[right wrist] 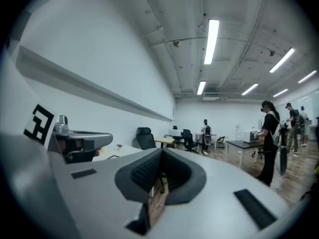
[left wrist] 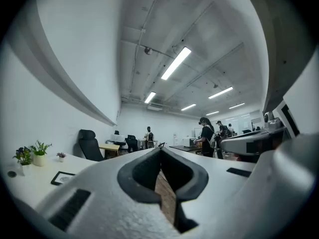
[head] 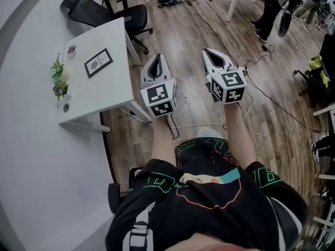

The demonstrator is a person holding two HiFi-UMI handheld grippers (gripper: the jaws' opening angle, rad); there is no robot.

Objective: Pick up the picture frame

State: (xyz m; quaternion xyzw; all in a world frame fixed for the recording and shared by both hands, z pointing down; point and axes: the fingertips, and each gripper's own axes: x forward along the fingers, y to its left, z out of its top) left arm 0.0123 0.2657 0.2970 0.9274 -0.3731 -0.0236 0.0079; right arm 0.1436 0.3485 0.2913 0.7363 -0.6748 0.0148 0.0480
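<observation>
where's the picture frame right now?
Head view, upper left: the picture frame lies flat on the white table, just right of the small potted plants, left of the left tool.

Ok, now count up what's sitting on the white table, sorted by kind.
Picture frame: 1
Potted plants: 3
Small round object: 1
Total: 5
</observation>
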